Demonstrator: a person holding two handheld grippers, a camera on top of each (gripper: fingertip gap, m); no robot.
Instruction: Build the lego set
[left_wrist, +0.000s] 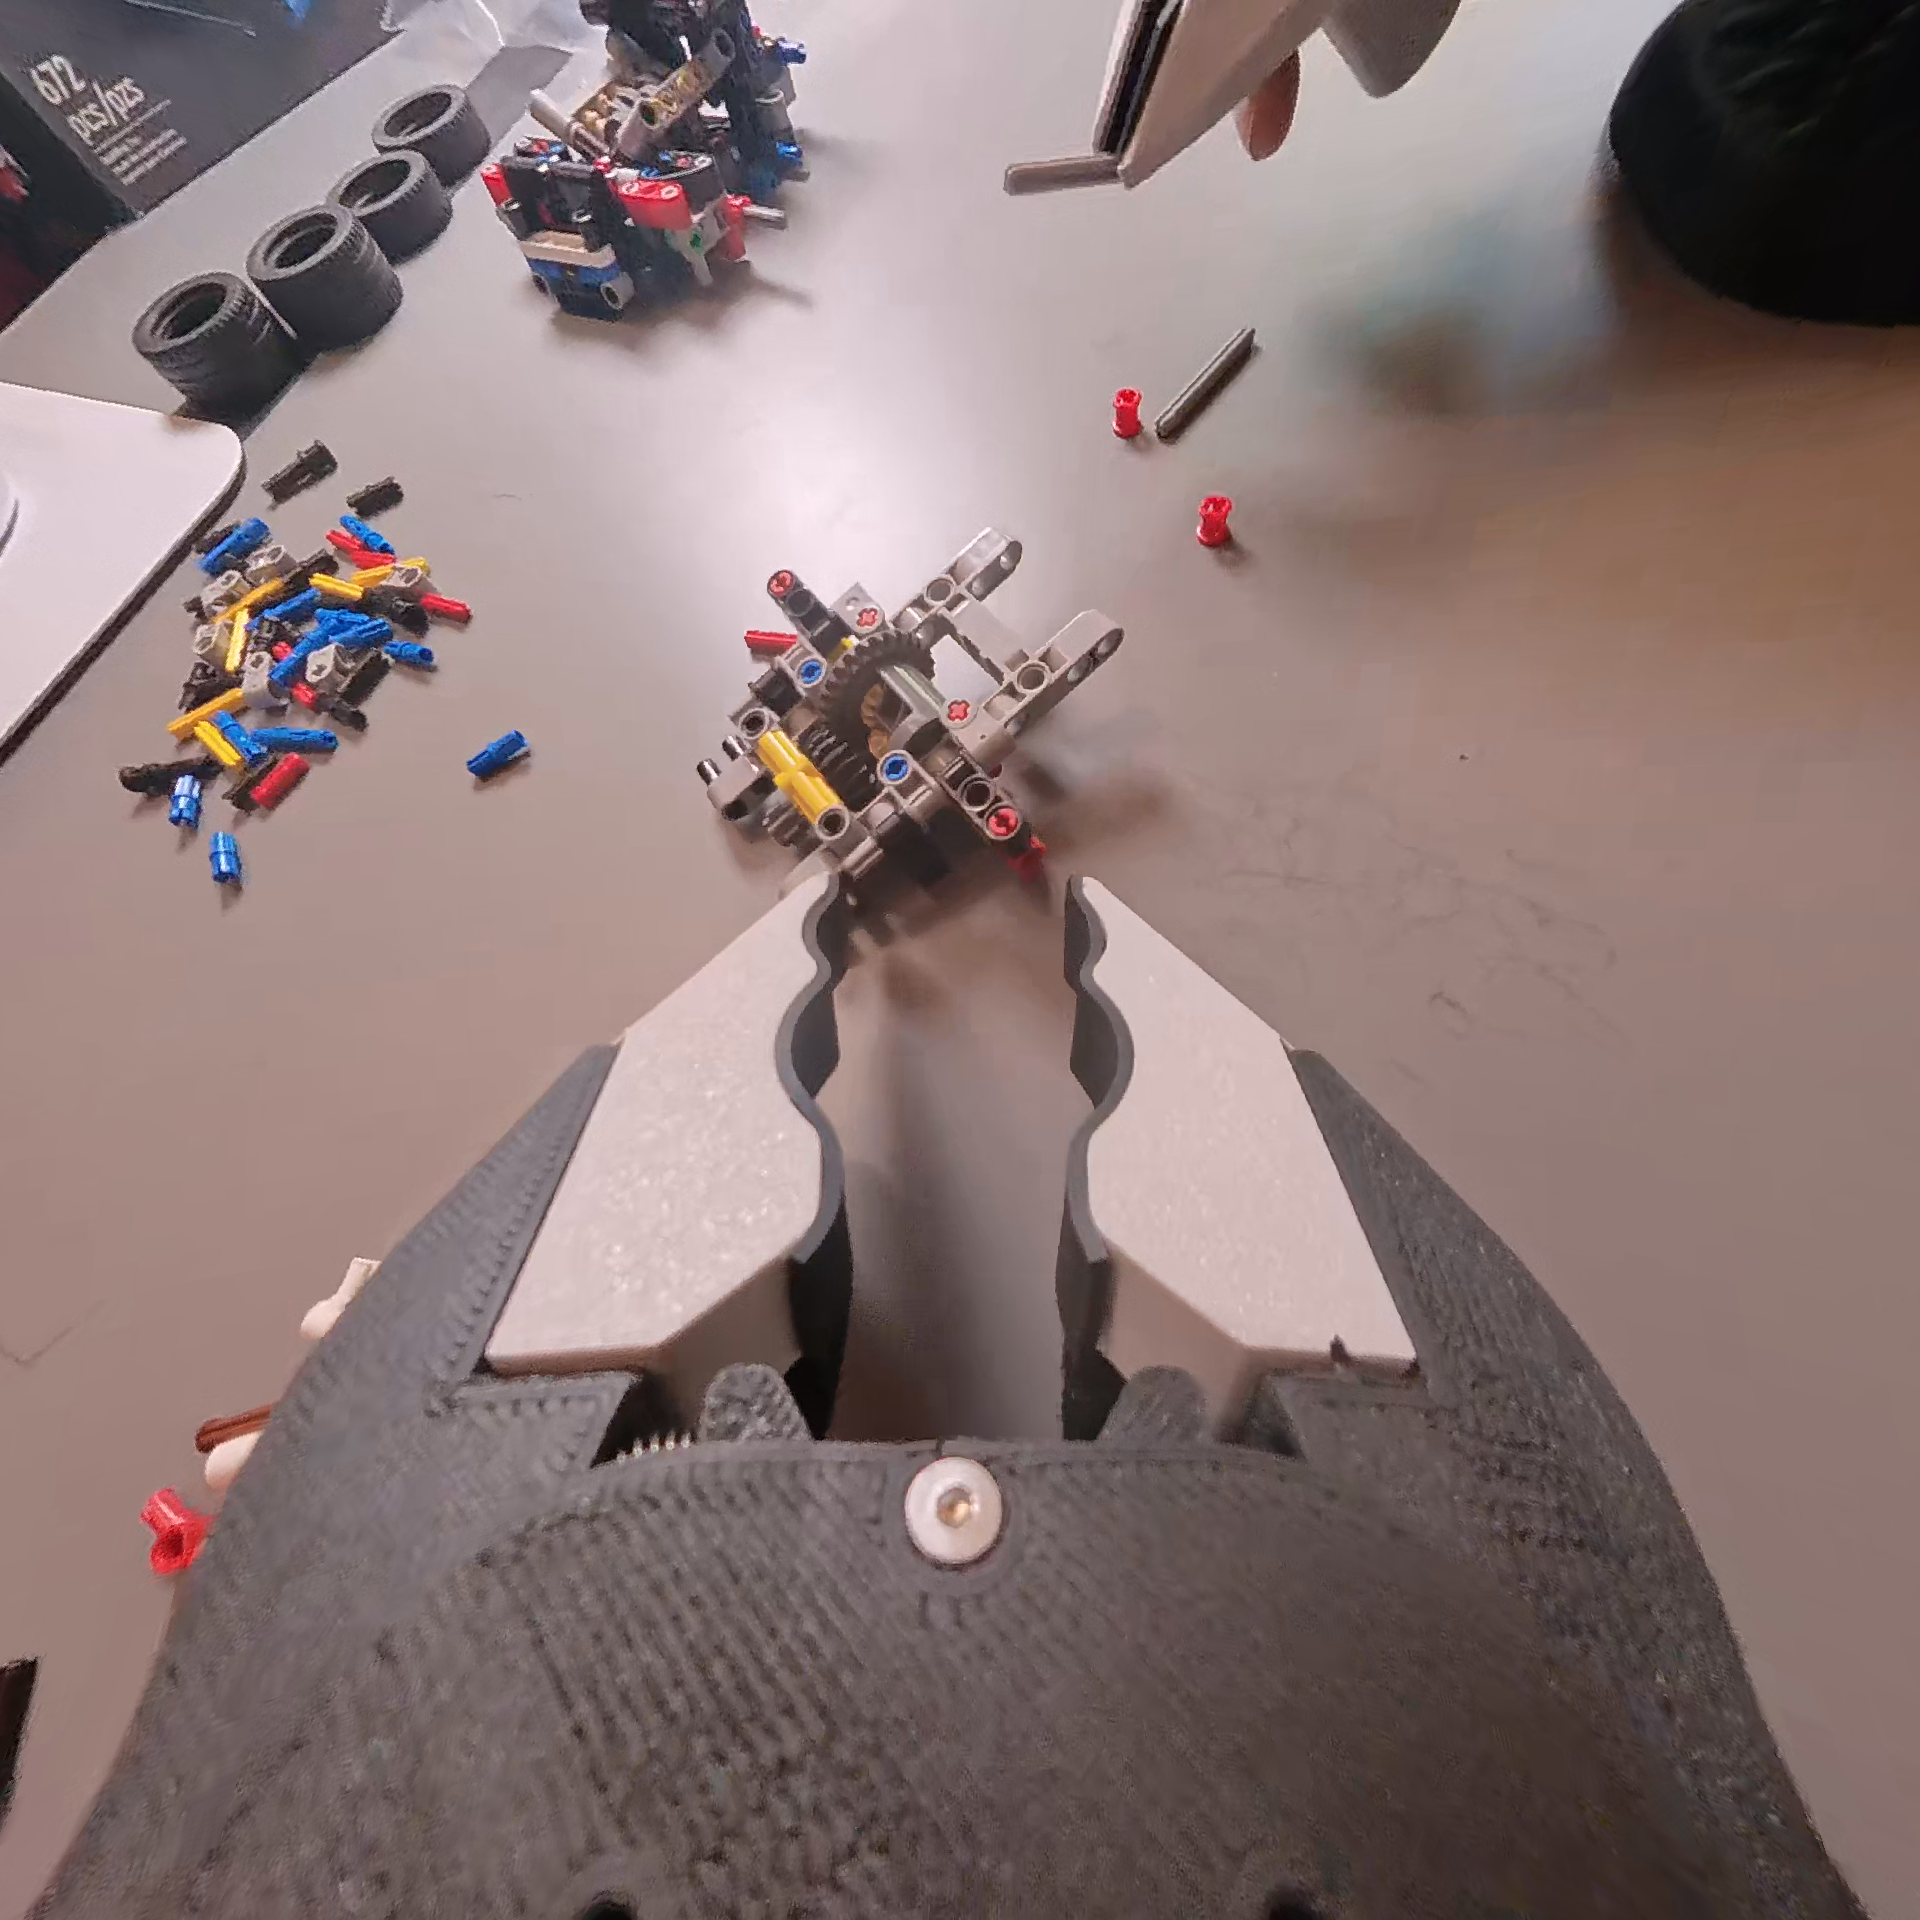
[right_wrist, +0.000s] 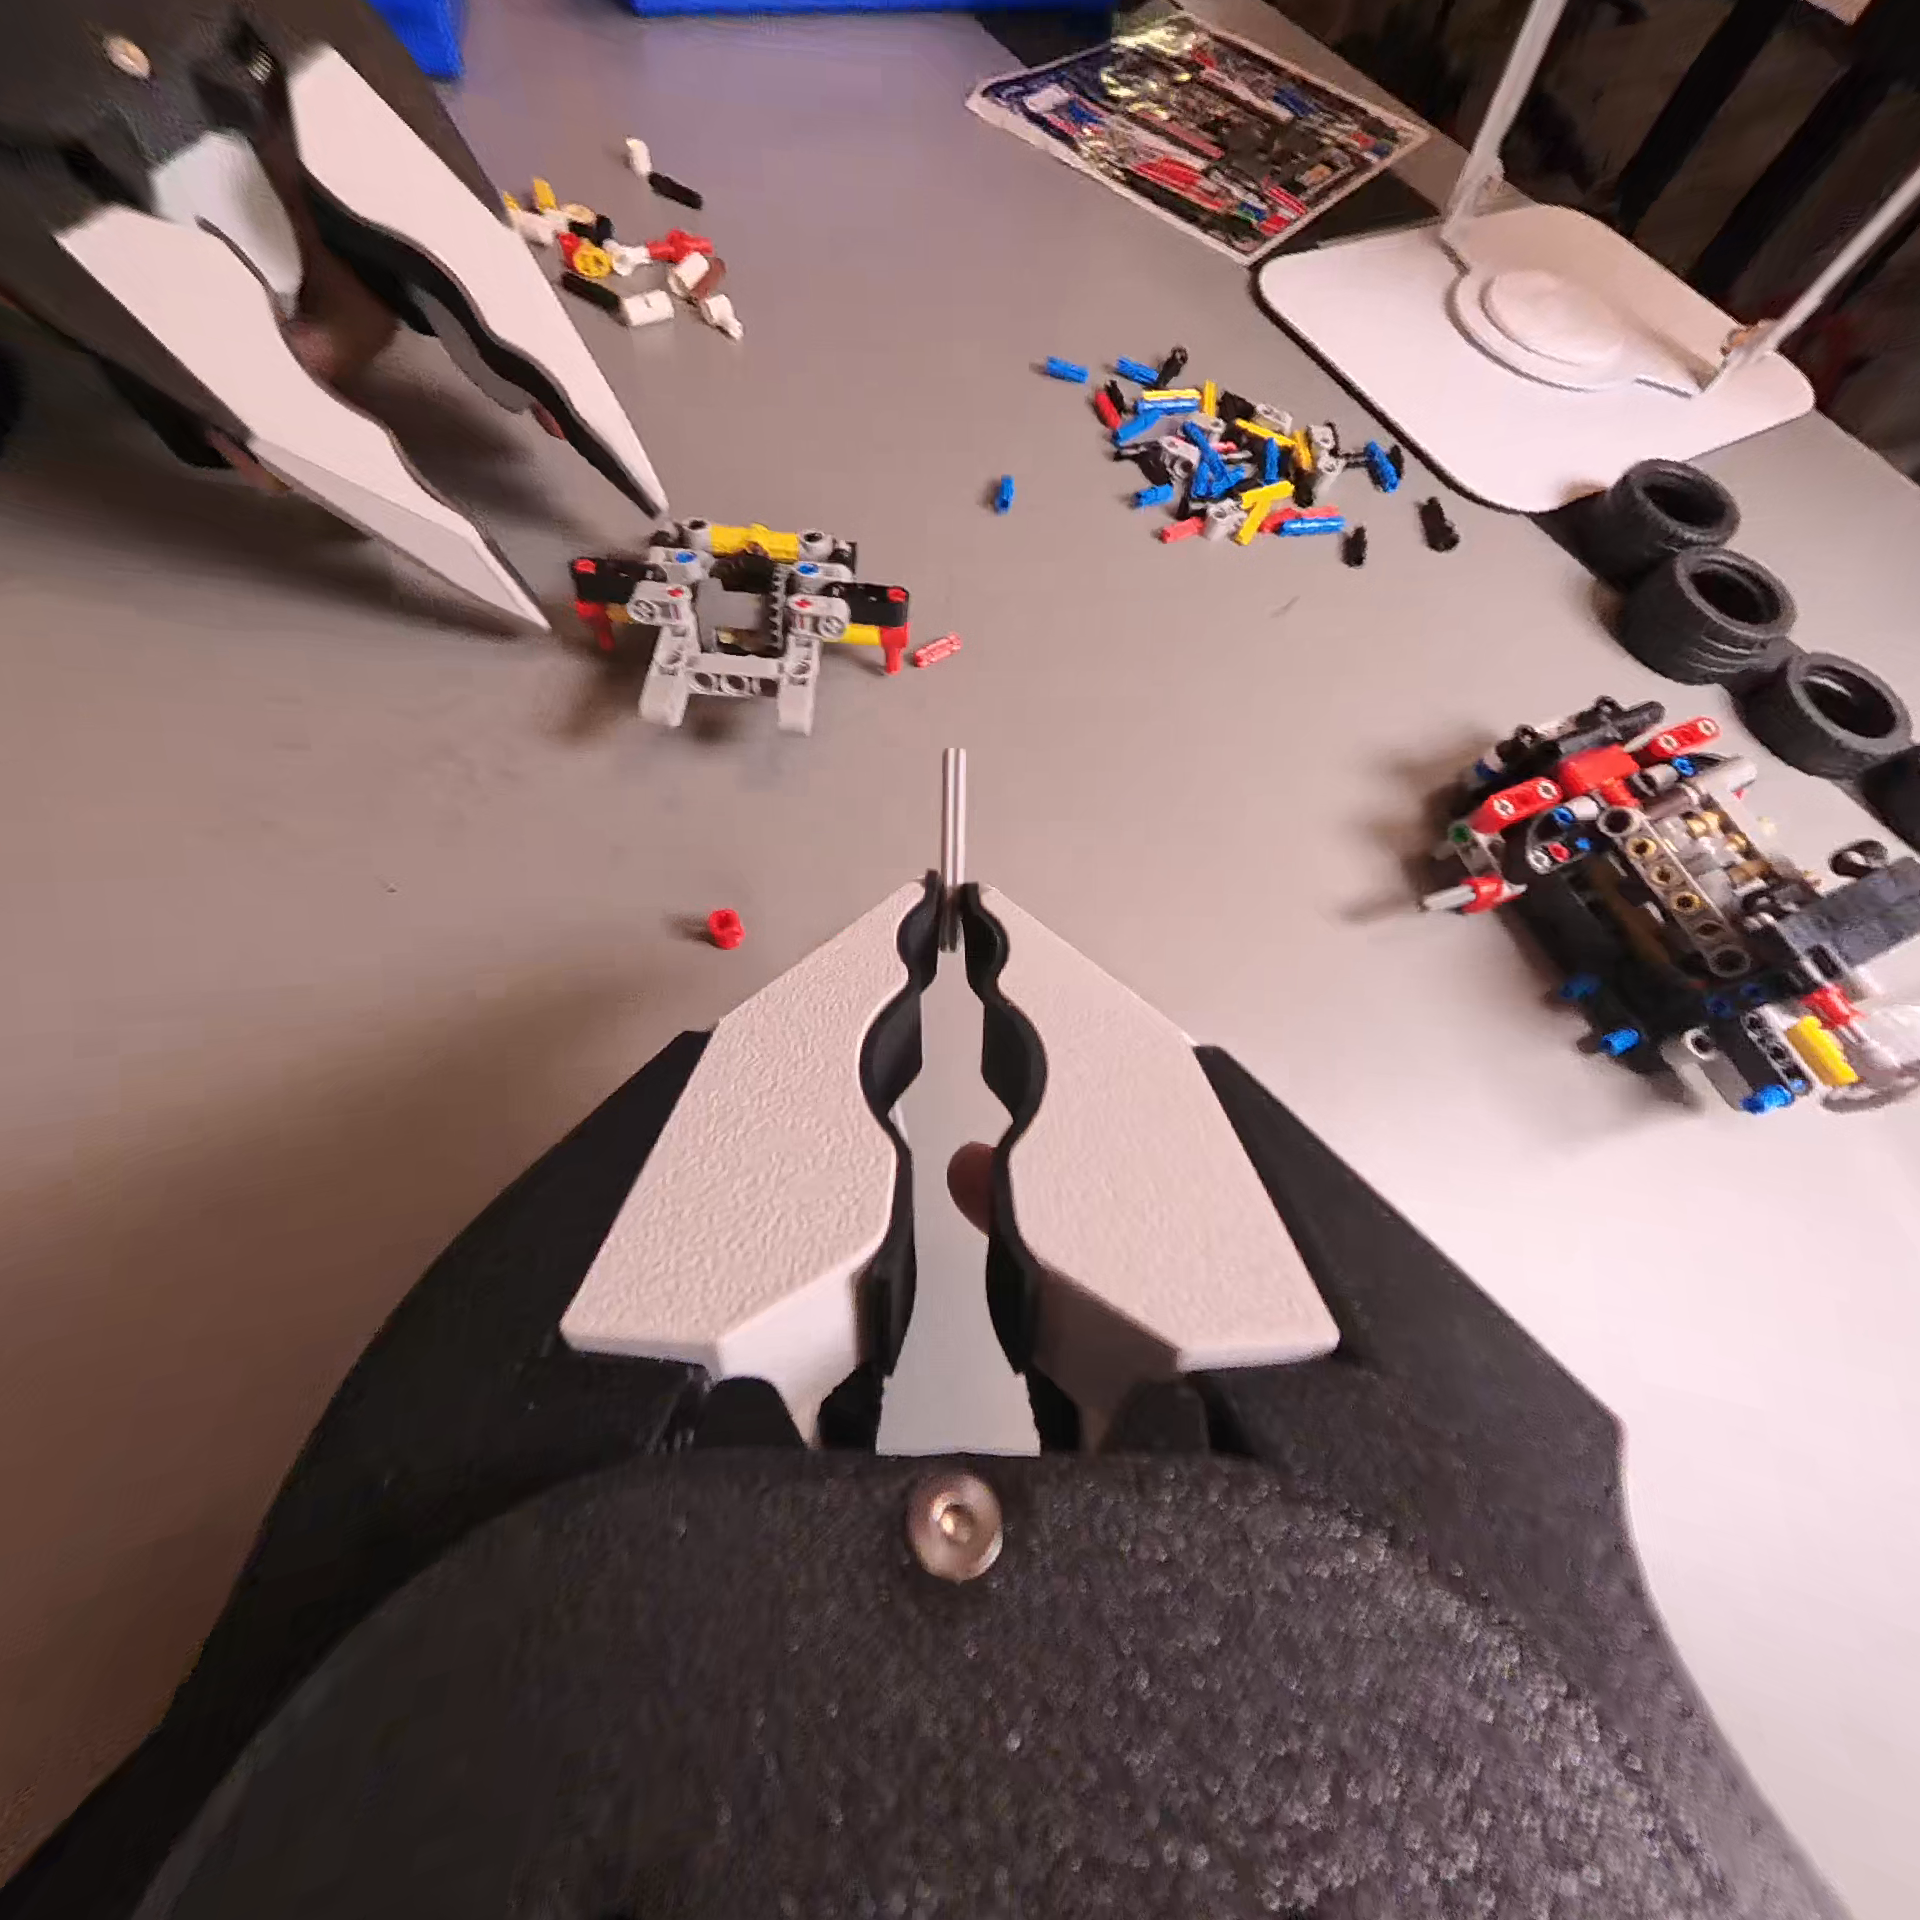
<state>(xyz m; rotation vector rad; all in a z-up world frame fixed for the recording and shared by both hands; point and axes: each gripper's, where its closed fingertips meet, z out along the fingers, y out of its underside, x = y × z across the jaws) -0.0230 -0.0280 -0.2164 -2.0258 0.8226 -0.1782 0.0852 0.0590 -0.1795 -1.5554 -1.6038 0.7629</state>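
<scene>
A small grey Lego gear assembly (left_wrist: 894, 717) with a black gear, yellow and red pins lies on the grey table; it also shows in the right wrist view (right_wrist: 738, 618). My left gripper (left_wrist: 951, 899) is open and empty, its tips just short of the assembly's near edge; it shows in the right wrist view (right_wrist: 597, 566) at the upper left. My right gripper (right_wrist: 951, 899) is shut on a thin grey axle (right_wrist: 953, 816) that points forward toward the assembly. In the left wrist view the right gripper (left_wrist: 1122, 171) holds the axle (left_wrist: 1060, 175) at the top.
A larger built chassis (left_wrist: 644, 197) (right_wrist: 1683, 904) stands near several black tyres (left_wrist: 281, 291) (right_wrist: 1714, 603). A pile of loose coloured pins (left_wrist: 291, 665) (right_wrist: 1236, 457), red bushes (left_wrist: 1214, 517) (right_wrist: 724, 927), a dark axle (left_wrist: 1205, 384), a white stand base (right_wrist: 1527, 343) and an instruction sheet (right_wrist: 1195, 125) lie around. The left gripper's tips are roughly 15 centimetres from the right gripper's.
</scene>
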